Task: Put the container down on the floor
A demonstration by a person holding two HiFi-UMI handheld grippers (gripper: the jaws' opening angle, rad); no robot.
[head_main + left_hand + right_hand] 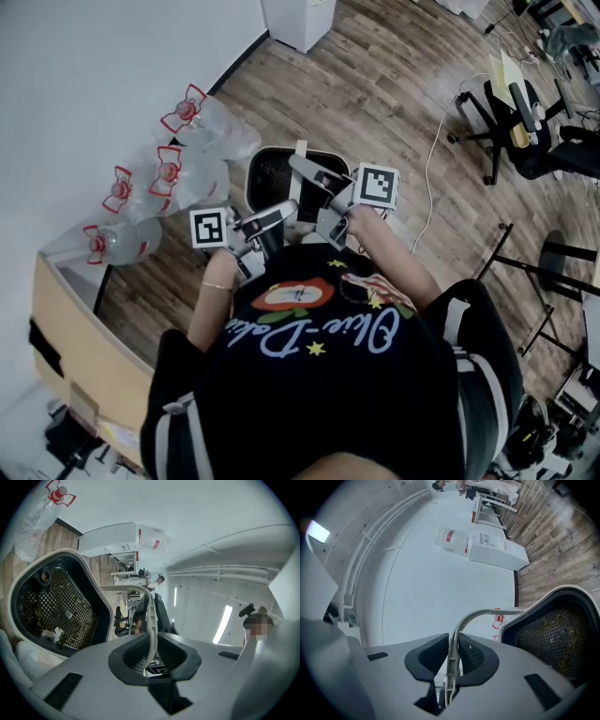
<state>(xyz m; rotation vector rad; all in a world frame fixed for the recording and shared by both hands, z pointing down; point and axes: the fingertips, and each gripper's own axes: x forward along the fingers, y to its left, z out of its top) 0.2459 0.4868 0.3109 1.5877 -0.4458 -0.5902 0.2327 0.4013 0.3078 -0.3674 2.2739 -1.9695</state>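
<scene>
The container (269, 172) is a black mesh basket with a white rim and a thin white bail handle, held over the wood floor in front of the person. My left gripper (270, 221) and right gripper (317, 185) both reach to it from below. In the left gripper view the handle (150, 616) is pinched between the dark pads of my left gripper (151, 656), with the basket (54, 606) tilted at left, scraps lying in its mesh. In the right gripper view my right gripper (451, 660) is shut on the same handle (454, 644), with the basket (555, 634) at right.
Several clear water jugs with red caps (169, 171) lie along the white wall at left. A cardboard box (66, 319) sits at the lower left, a white cabinet (300, 19) at the top. An office chair (525, 122), a white cable (433, 178) and black stand legs (534, 267) are at right.
</scene>
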